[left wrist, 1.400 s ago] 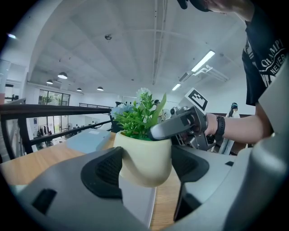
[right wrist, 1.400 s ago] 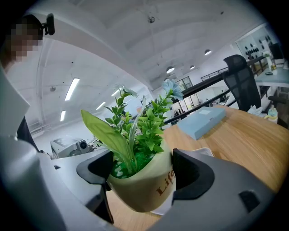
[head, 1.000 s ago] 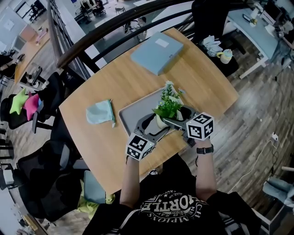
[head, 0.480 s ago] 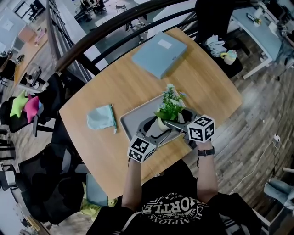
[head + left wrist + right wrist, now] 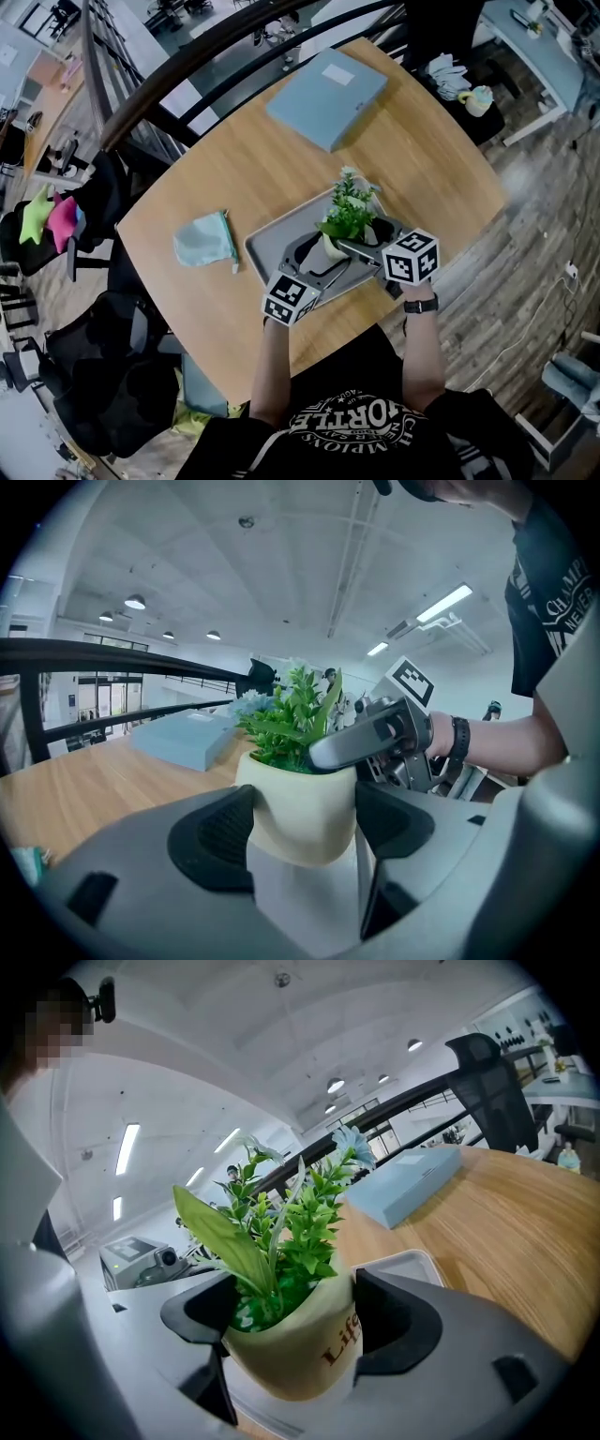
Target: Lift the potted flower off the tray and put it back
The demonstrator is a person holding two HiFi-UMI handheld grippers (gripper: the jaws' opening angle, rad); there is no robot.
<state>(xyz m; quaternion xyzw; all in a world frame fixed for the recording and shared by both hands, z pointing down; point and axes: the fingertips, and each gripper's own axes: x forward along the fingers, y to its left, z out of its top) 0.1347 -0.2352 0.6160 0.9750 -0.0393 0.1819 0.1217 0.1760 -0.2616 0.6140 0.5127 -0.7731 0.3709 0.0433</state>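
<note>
A cream pot (image 5: 330, 247) with green leaves and a pale blue flower (image 5: 349, 208) stands over the near part of a grey tray (image 5: 272, 239). It is gripped from two sides. My left gripper (image 5: 322, 256) reaches in from the near left. Its black pads (image 5: 217, 832) press the pot's sides (image 5: 295, 803). From the near right comes my right gripper (image 5: 357, 238), its jaws closing slightly and pressing on the pot (image 5: 300, 1358), which leans a little. Whether the pot's base touches the tray is hidden.
The tray lies on a wooden table (image 5: 234, 159). A blue binder (image 5: 326, 97) is at the far side and a light blue cloth pouch (image 5: 202, 241) lies left of the tray. A dark railing (image 5: 187, 66) runs behind, and office chairs (image 5: 94, 352) stand at the left.
Both grippers have come down with the potted flower, closer to the tray. The grip on the pot looks the same.
</note>
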